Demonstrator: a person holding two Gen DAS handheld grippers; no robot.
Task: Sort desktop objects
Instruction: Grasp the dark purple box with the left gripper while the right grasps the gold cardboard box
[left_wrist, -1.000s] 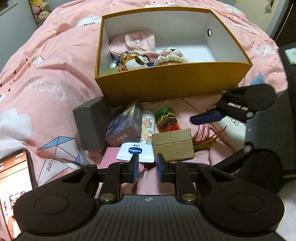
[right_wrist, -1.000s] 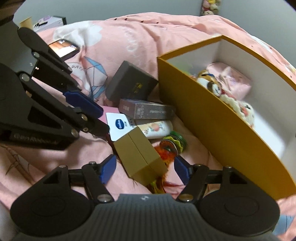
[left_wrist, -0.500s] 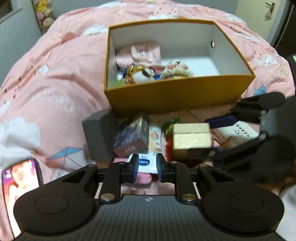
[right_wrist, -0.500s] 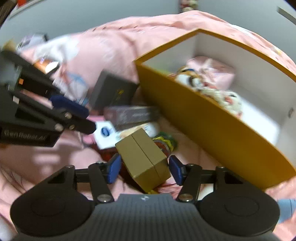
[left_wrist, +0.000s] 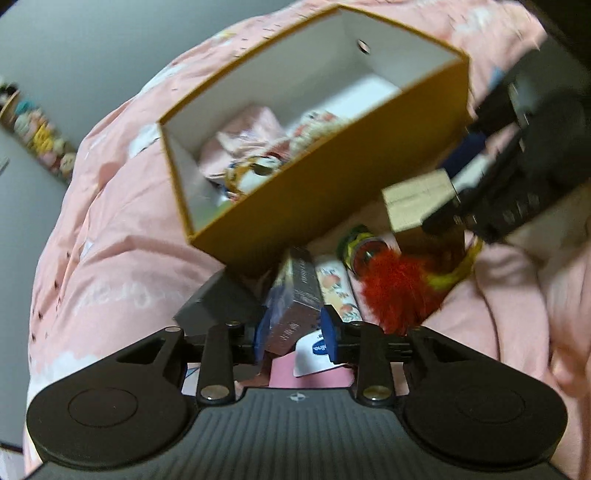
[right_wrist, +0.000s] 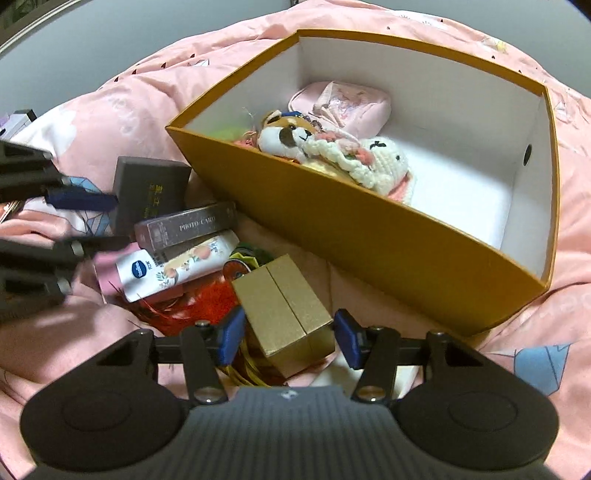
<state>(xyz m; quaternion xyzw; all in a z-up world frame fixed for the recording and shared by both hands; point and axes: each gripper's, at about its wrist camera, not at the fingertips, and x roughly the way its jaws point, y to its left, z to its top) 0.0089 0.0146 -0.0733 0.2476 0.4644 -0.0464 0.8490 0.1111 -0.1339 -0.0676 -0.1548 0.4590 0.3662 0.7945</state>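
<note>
Since a second ago the right gripper (right_wrist: 288, 338) has lifted the gold box (right_wrist: 282, 306) clear of the pile, just before the orange bin (right_wrist: 369, 240). The left gripper (left_wrist: 295, 332), previously pressed together, now spreads around the photo-card box (left_wrist: 295, 295). Judging by this, carry the gold box over the bin's near wall level, then release low.

The bedspread (right_wrist: 122, 110) is pink, printed with white clouds and pale blue origami shapes. The big box (right_wrist: 369, 236) is mustard yellow outside and white within, holding a pale pink pouch (right_wrist: 351, 99) and cream-and-brown plush toys (right_wrist: 332, 147). Beside it lie a matte gold box (right_wrist: 284, 310), a dark grey box (right_wrist: 147, 188) with gold lettering, a white tube (right_wrist: 177, 269) with a blue logo and peach print, and red and yellow feathers (left_wrist: 399, 284). The finger pads (right_wrist: 231, 339) are blue on black.
</note>
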